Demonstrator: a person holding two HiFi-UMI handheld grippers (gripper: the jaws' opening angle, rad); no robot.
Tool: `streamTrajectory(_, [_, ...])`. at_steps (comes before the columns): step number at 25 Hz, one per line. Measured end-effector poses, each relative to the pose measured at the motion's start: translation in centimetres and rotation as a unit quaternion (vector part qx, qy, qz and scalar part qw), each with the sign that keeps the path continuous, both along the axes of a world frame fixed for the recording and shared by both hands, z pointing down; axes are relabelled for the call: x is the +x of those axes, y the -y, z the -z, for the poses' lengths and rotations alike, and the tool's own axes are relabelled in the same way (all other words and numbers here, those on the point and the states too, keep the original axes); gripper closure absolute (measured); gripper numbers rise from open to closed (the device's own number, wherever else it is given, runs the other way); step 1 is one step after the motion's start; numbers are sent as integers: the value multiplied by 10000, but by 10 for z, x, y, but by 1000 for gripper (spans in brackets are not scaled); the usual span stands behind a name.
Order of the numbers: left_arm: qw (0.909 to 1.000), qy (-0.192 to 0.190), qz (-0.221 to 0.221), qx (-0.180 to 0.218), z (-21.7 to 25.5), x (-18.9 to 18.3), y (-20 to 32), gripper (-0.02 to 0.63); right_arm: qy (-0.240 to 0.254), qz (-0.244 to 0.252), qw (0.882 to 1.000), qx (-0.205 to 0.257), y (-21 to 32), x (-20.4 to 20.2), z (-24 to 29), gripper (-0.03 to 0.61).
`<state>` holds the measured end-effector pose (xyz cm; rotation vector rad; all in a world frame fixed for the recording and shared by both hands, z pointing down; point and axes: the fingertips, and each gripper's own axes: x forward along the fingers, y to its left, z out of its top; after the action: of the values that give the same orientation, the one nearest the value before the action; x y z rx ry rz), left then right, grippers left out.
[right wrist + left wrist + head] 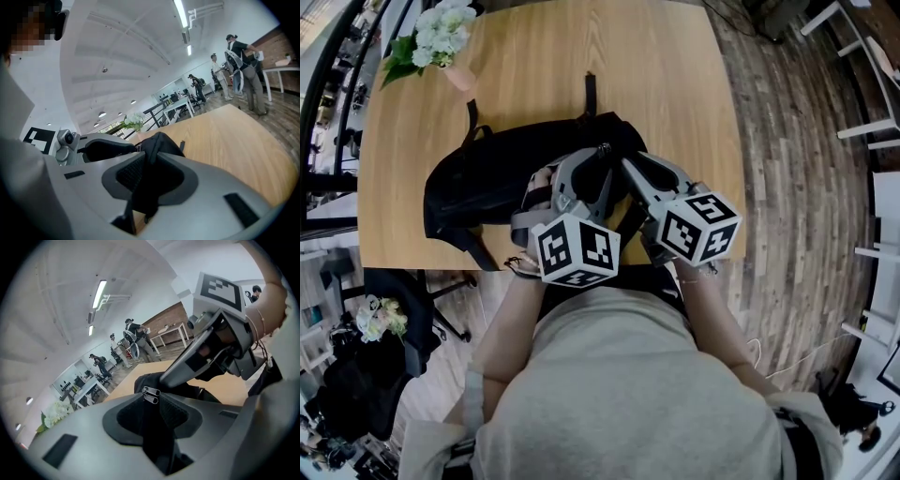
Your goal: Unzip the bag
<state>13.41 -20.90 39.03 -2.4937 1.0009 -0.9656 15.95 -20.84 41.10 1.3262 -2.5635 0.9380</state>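
A black backpack (487, 178) lies on the wooden table (656, 75), its straps pointing to the far side. Both grippers meet at its near right end. In the left gripper view, my left gripper (152, 401) is shut on a fold of black fabric, and two metal zipper pulls (151, 395) stick out just above its pads. My right gripper (150, 157) is shut on another fold of the bag's fabric (161, 140) right beside it. In the head view the left gripper (598, 157) and the right gripper (625, 164) almost touch at the tips.
A vase of white flowers (441, 42) stands at the table's far left corner. A black office chair (403, 309) is by the near left edge. White furniture (862, 94) stands on the wooden floor to the right. Several people stand far off in the room (243, 70).
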Motion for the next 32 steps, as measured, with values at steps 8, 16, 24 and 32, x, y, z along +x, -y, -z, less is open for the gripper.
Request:
streamTrajectory(8, [9993, 170, 151, 303, 3, -2, 3, 518, 24, 32, 10000, -2, 1, 1, 0, 494])
streamTrajectory(16, [9983, -167, 279, 488, 19, -5, 0, 563, 92, 30, 10000, -9, 3, 1, 0, 494])
streamTrajectory(24, [9960, -580, 626, 282, 24, -7, 14, 566, 96, 135, 9999, -6, 3, 0, 0, 494])
streamTrajectory(32, [9909, -1033, 840, -186, 17, -9, 14, 578, 128, 306, 9994, -7, 6, -1, -1, 494])
